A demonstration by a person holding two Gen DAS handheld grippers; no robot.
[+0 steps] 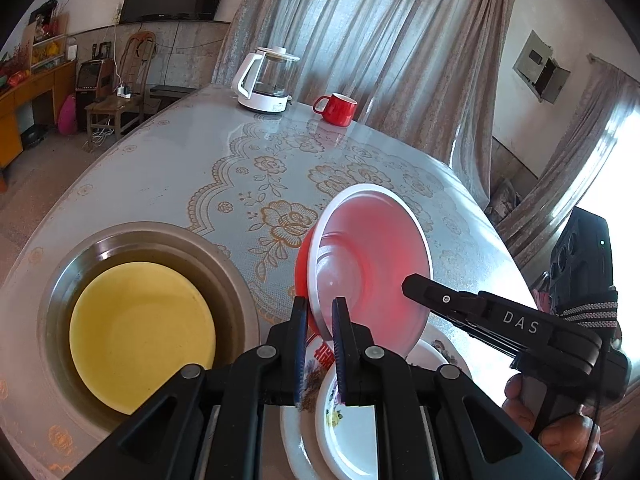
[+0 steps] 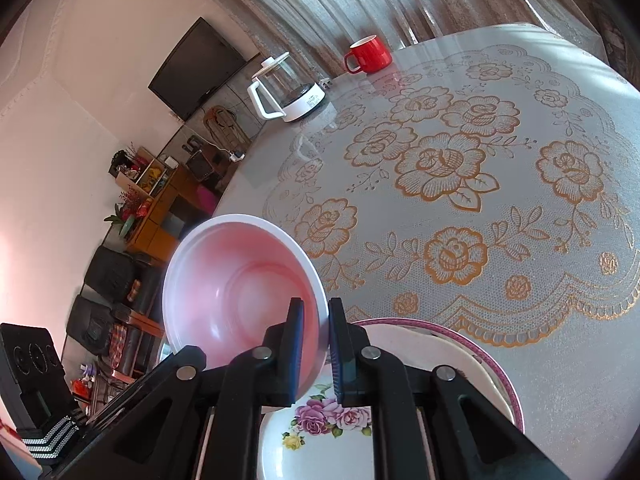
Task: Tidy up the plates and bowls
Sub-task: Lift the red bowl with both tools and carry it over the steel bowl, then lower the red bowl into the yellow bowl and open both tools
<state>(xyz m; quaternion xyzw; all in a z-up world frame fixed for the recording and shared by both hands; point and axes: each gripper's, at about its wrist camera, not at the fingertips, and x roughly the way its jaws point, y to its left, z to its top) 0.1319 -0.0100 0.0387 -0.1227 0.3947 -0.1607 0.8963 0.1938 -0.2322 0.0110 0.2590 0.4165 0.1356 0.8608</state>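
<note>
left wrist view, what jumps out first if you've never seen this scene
A red bowl with a white rim hangs tilted above the flowered tablecloth, its rim pinched by the left gripper. Left of it, a yellow plate lies in a steel basin. At the far edge stand a red mug and a glass kettle.

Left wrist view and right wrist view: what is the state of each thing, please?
Pink bowl, tilted, held in the air.
Left gripper, shut on its rim.
Right gripper, shut on its rim.
Yellow plate, flat inside metal basin.
Kettle, upright, lid on.
Red mug, upright.
Flowered plates, stacked.
</note>
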